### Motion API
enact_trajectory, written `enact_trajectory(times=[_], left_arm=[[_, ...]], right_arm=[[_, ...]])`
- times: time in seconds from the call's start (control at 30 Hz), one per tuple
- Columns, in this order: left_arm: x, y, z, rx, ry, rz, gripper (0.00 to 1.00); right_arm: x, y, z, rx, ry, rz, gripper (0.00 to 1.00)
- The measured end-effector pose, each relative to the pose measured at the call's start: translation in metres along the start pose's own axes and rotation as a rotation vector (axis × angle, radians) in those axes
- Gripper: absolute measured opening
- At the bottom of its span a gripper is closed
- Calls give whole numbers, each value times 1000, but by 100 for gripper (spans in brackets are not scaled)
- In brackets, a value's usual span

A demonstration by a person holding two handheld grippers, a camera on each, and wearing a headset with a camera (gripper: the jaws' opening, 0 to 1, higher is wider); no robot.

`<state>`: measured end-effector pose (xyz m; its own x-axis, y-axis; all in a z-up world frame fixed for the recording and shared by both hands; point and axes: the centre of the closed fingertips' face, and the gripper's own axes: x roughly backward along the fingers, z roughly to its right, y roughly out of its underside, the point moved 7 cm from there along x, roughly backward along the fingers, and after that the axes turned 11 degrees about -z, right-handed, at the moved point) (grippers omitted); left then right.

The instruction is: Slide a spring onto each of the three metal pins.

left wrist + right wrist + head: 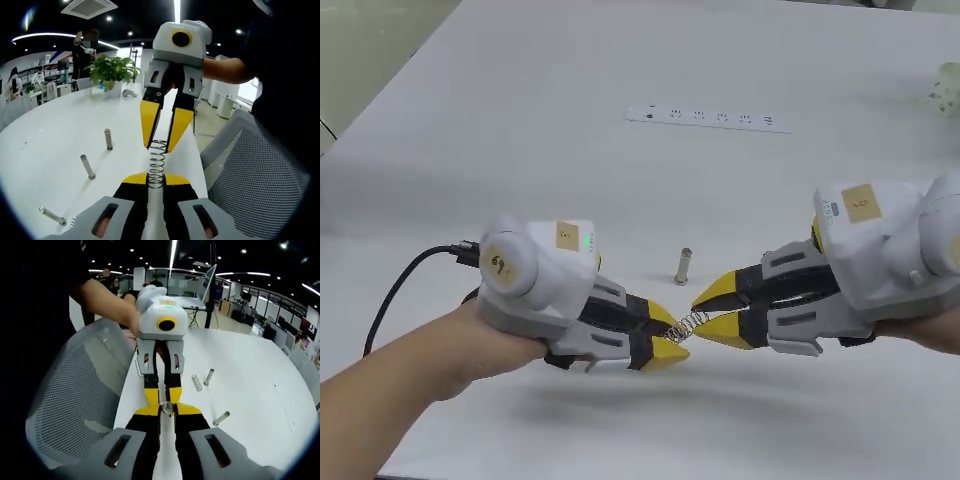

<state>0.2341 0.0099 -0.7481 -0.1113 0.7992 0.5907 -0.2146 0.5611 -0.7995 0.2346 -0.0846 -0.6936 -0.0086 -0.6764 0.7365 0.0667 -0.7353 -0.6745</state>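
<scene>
A short metal spring hangs in the air between the two grippers, above the white table. My left gripper is shut on one end. My right gripper faces it tip to tip and is shut on the other end. One bare pin stands upright just behind the tips. A coiled piece stands farther off, and I cannot tell whether a pin is inside it. Another pin lies flat on the table.
A white power strip lies farther back on the table. A black cable trails from the left gripper. A grey mesh chair stands at the table's near edge. A potted plant sits at the far end.
</scene>
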Motion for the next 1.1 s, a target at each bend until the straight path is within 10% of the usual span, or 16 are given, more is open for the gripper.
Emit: enact_trajectory(times=[1.1], left_arm=[[-1, -4, 5, 16, 3, 23, 2]], right_arm=[[-3, -10, -5, 31, 27, 55, 7]])
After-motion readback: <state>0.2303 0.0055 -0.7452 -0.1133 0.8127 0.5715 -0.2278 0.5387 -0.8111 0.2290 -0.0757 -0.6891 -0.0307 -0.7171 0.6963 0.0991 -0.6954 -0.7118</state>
